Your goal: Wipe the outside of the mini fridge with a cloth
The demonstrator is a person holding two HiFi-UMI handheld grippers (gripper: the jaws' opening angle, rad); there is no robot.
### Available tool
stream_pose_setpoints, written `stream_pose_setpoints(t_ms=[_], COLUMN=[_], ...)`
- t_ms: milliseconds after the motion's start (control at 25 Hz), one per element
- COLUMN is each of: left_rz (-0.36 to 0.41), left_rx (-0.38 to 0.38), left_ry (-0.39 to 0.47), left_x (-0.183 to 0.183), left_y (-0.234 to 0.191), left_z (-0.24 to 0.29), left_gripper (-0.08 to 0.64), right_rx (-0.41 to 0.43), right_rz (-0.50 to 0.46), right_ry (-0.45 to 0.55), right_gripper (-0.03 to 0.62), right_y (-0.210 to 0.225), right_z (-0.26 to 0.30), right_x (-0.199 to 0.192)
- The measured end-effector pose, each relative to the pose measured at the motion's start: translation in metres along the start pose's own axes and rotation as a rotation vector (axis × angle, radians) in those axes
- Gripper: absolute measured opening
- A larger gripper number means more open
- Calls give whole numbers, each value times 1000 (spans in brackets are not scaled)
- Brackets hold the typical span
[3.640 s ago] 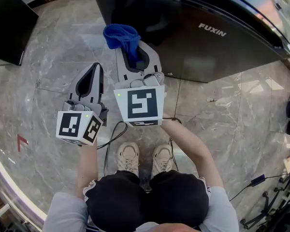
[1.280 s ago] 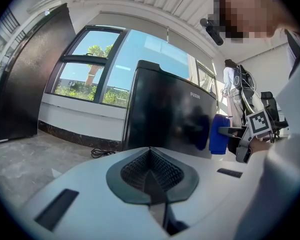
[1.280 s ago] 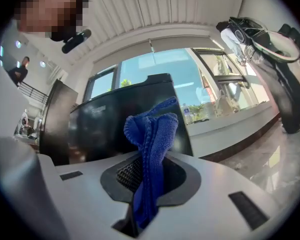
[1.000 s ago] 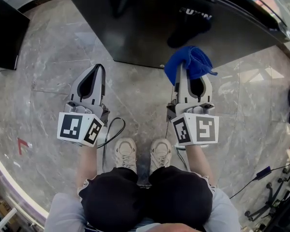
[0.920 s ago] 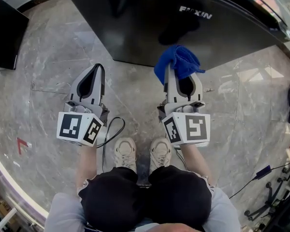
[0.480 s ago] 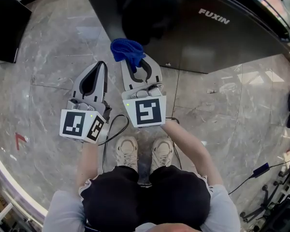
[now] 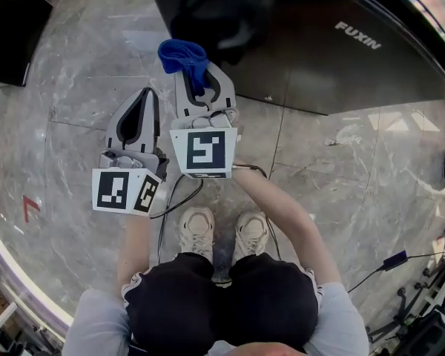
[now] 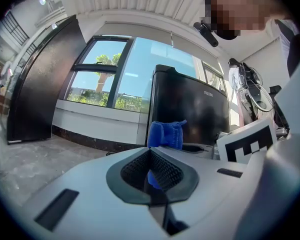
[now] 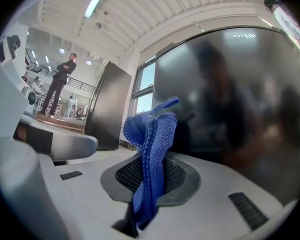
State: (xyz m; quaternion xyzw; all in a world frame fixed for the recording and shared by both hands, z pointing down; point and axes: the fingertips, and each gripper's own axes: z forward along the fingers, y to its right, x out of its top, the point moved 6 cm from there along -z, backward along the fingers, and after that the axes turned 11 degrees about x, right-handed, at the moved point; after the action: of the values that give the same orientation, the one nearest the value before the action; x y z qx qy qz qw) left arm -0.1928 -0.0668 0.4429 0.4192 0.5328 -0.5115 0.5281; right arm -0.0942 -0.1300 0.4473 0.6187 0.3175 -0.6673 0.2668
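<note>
We are holding the right gripper [image 7: 196, 78] out in front, arm crossing toward the left, with its jaws clamped on the blue cloth [image 7: 184, 54]. In the right gripper view the cloth [image 9: 151, 144] is standing up in folds from between the jaws and bunching above the tips. The bunch is sitting at the lower left corner of the black fridge [image 7: 319, 58], low against its front face. We cannot tell if the cloth is touching the face or is just off it.

The left gripper [image 7: 148, 95] is hanging just beside the right one, on its left and a little further back from the fridge. Its jaws are pressed together with nothing between them. In the left gripper view the cloth [image 8: 166, 134] is showing beyond the tips, not in the jaws, with the fridge [image 8: 190, 109] behind it.

The fridge door is glossy and is reflecting a dark blurry figure. White lettering is showing on the door toward the right. The fridge is standing on a grey marble floor [image 7: 81, 87].

We are standing with both shoes [image 7: 196, 230] behind the grippers. A black cable [image 7: 176, 197] is looping on the floor below the left gripper. A second dark cabinet [image 7: 11, 21] is standing well apart at the far left.
</note>
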Motion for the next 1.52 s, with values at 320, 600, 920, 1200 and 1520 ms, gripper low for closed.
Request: stream_pose_setpoints(t_ms=[320,600,920,1200,1520], left_rz=[-5,-7,-5,-3,4], left_rx=[-22,-28,-54,-72,-68], left_ry=[-18,-21,-16,-25,-31], left_x=[-4,-4,-2,-5,-5], left_y=[7,11,23,31,29], left_z=[3,1,-1,-2,-2], left_gripper=[5,5,5,5,5], right_rx=[5,-59,-174,-272,-407], right_rz=[8,20,72,52,47], right_ry=[-6,25,56,-54,-72], right_gripper=[75,75,75,75,75], right_y=[1,18,48,78,118], right_z=[-1,-26,-67,-111,-159], right_x=[3,8,3,-12,-16])
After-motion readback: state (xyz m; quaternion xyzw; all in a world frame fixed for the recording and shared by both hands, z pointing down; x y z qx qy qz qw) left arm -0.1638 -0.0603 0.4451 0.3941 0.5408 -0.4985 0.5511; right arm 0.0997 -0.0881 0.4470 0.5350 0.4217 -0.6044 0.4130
